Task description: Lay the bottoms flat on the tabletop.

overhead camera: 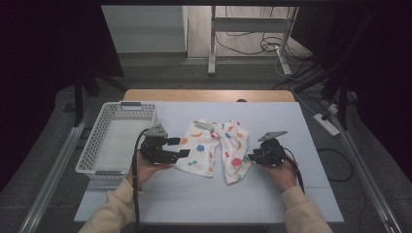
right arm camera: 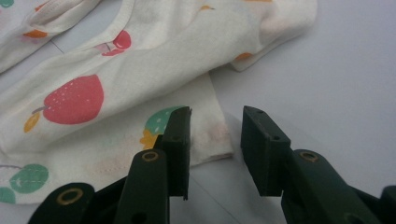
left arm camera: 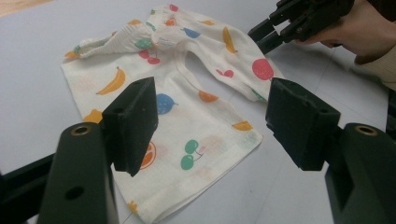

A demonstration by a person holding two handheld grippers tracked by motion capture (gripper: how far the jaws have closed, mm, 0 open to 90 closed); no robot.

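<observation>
A pair of small white trousers (overhead camera: 214, 145) printed with coloured fruit lies flat in the middle of the white table top (overhead camera: 204, 199), legs toward the person. My left gripper (overhead camera: 180, 147) stands open at the left leg's outer edge; in the left gripper view its jaws (left arm camera: 212, 100) are wide apart above the trousers (left arm camera: 187, 116), touching nothing. My right gripper (overhead camera: 250, 158) sits at the hem of the right leg. In the right gripper view it (right arm camera: 217, 114) is open with a narrow gap over the hem corner of the trousers (right arm camera: 140, 60), pads not pressing the cloth.
A white plastic basket (overhead camera: 97, 145) stands at the table's left side, close to my left gripper. Bare table surface lies in front of and to the right of the trousers. The right gripper (left arm camera: 280, 28) and its hand appear at the top right of the left gripper view.
</observation>
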